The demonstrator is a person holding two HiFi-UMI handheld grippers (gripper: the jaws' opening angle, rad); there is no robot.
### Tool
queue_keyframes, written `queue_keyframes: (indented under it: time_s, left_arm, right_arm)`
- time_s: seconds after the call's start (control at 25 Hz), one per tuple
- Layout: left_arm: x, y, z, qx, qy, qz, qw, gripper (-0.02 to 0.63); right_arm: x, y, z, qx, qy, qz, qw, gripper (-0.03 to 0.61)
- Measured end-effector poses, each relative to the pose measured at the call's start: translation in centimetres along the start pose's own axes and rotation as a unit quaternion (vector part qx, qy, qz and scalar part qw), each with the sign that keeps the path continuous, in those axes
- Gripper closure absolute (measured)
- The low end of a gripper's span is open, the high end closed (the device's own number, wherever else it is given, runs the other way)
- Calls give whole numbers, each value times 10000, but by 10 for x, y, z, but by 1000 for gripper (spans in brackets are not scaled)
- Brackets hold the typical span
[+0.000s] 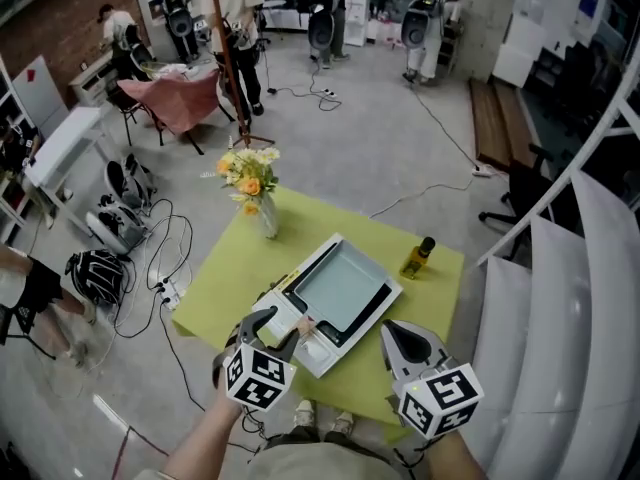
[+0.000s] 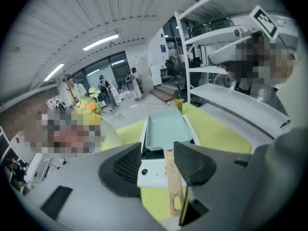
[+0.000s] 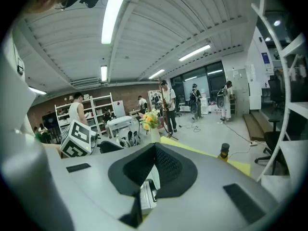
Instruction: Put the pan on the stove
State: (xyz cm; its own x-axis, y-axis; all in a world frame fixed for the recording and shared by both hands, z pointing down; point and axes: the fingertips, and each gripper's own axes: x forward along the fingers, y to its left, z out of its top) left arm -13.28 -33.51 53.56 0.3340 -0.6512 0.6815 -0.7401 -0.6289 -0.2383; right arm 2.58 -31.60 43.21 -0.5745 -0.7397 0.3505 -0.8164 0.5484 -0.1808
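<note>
A rectangular light-blue pan [image 1: 340, 286] sits on the white portable stove [image 1: 312, 352] on the yellow-green table [image 1: 235, 268]. Its wooden handle [image 2: 172, 177] points back at me. My left gripper [image 1: 278, 330] is at the stove's near end, open. In the left gripper view the pan [image 2: 166, 131] lies straight ahead and the handle runs between the jaws of the left gripper [image 2: 158, 158], close against the right pad and apart from the left one. My right gripper [image 1: 392, 330] hovers to the right of the stove, shut and empty; in its own view the right gripper [image 3: 155, 174] shows its pads together.
A vase of yellow flowers [image 1: 255, 190] stands at the table's far left corner and a small yellow bottle [image 1: 418, 258] near the far right edge. White shelving [image 1: 560, 298] runs close along the right. Cables and gear lie on the floor to the left, with people beyond.
</note>
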Motion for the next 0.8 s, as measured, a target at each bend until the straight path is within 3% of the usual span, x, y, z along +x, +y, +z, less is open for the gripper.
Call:
queue_keyframes:
  time_s: [0.16, 0.32, 0.64, 0.8]
  left_arm:
    - [-40, 16, 42, -18, -588, 218, 9980, 423]
    - [-90, 32, 86, -6, -1334, 575, 9894, 451]
    - [-185, 41, 151, 8, -2744, 1028, 9561, 515]
    - [-213, 36, 163, -179, -3179, 1046, 9422, 546]
  right_arm:
    - [-20, 6, 36, -114, -427, -62, 9990, 572]
    - [-42, 13, 66, -239, -829, -113, 9962, 572]
    - [-87, 34, 112, -516, -1510, -63, 9872, 572]
    - [-104, 39, 120, -562, -1720, -76, 9835, 572]
